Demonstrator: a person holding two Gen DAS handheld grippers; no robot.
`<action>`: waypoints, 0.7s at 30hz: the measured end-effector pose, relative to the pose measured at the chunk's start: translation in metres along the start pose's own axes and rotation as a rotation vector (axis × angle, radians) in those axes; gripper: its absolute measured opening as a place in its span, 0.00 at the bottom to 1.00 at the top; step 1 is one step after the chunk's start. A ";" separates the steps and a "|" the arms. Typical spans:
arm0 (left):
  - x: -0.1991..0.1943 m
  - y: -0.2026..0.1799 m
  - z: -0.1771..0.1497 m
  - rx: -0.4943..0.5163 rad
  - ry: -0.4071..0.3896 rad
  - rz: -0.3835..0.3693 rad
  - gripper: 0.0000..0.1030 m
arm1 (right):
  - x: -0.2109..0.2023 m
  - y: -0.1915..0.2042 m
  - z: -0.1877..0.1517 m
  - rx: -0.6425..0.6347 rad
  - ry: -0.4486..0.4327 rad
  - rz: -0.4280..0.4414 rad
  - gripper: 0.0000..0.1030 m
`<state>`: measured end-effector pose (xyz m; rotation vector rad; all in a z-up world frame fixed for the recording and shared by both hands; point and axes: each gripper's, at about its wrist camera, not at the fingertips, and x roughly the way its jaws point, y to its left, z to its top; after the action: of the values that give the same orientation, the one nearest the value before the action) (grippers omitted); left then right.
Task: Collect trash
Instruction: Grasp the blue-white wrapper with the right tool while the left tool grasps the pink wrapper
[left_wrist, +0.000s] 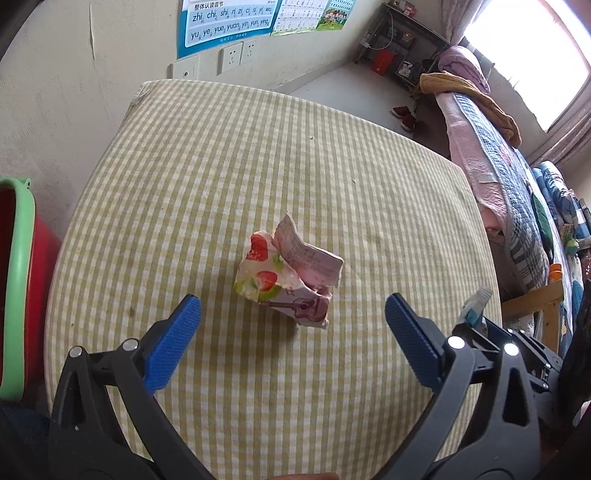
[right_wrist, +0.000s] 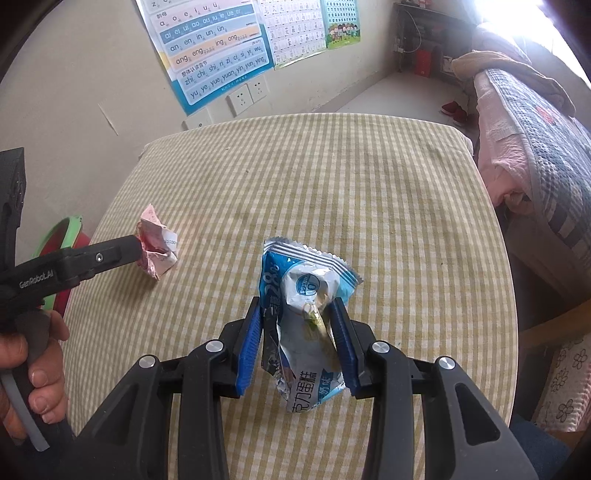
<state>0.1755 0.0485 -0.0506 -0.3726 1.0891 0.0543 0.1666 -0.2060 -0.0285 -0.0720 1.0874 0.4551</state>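
On the checked desk (left_wrist: 258, 155), left gripper (left_wrist: 293, 306) fingers gape around crumpled strawberry-print paper (left_wrist: 288, 273): lower, centre, then close. Right gripper (right_wrist: 297, 325) clamps blue snack wrapper (right_wrist: 306, 295).

Black grippers (left_wrist: 293, 310) — blue ribbed pads (right_wrist: 251, 339), silver screws.

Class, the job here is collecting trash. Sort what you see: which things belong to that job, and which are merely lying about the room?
Part of the job:
- blue snack wrapper, clamped in the right gripper
- crumpled pink paper on the checked table, ahead of the open left gripper
- red bin with green rim, probably

Lying about:
- wall posters
- red shoes
- bedding
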 end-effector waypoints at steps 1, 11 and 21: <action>0.005 0.001 0.002 -0.011 0.008 0.001 0.94 | 0.002 -0.002 -0.001 0.004 0.004 0.001 0.36; 0.029 0.001 0.010 -0.062 0.041 -0.005 0.67 | -0.001 0.005 -0.003 -0.030 -0.024 0.027 0.36; 0.030 -0.007 0.013 -0.062 0.029 -0.022 0.57 | -0.011 0.002 -0.008 -0.025 -0.051 0.053 0.36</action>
<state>0.2021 0.0417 -0.0701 -0.4419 1.1135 0.0634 0.1548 -0.2095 -0.0225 -0.0538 1.0355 0.5157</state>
